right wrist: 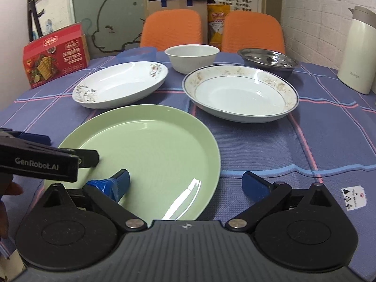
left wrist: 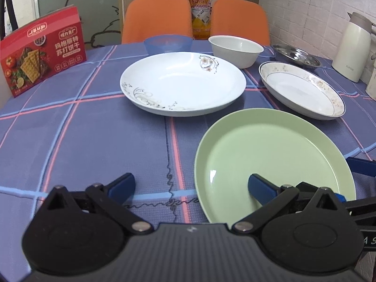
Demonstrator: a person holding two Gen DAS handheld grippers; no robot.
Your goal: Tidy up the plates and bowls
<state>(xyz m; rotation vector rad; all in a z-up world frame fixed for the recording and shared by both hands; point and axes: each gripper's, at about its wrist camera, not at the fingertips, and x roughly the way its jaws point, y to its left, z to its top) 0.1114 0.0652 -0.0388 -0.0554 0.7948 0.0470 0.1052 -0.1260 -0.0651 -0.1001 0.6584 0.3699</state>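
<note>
**Plates spread out, both grippers wide at the green one**

Crockery lies unstacked on the desk (right wrist: 329,141). The green plate (right wrist: 145,155) sits nearest; behind it the floral plate (right wrist: 119,87) and the gold-rimmed plate (right wrist: 239,94), then the white bowl (right wrist: 191,57), blue bowl (right wrist: 137,55) and steel dish (right wrist: 268,62). The left gripper (left wrist: 191,186) and right gripper (right wrist: 185,181) are both spread wide and hold nothing, each with one finger over the green plate's rim, probably because it is first to be lifted for stacking.
</note>
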